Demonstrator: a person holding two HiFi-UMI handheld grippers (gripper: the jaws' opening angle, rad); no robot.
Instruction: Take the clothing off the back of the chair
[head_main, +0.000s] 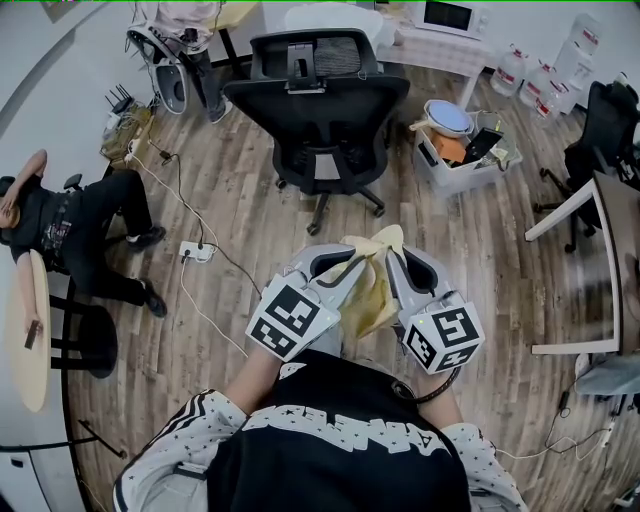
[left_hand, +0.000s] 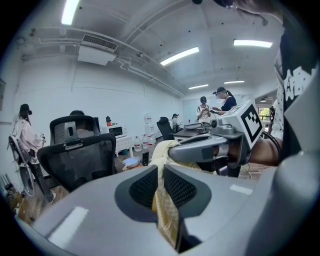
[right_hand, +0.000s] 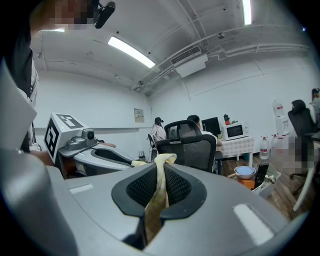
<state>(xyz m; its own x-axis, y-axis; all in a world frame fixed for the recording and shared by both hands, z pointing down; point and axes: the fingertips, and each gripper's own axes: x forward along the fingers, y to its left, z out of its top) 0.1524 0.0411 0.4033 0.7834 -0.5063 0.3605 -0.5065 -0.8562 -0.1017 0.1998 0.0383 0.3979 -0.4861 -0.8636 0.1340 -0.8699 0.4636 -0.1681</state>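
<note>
L tongs (left_hand: 161, 181) & R tongs (right_hand: 159, 188) both tight on yellow garment (head_main: 371, 294), well clear of chair (head_main: 320, 108).

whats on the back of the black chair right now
Nothing hangs on the chair back; its black mesh shows bare. The yellow cloth is pinched in the left gripper and the right gripper. The backrest hides the seat.

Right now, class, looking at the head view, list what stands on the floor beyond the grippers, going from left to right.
Seated person → power strip → middle chair → bin → desk. The water bottles and the far-right chair overlap the desk's span, so they are left out.
</note>
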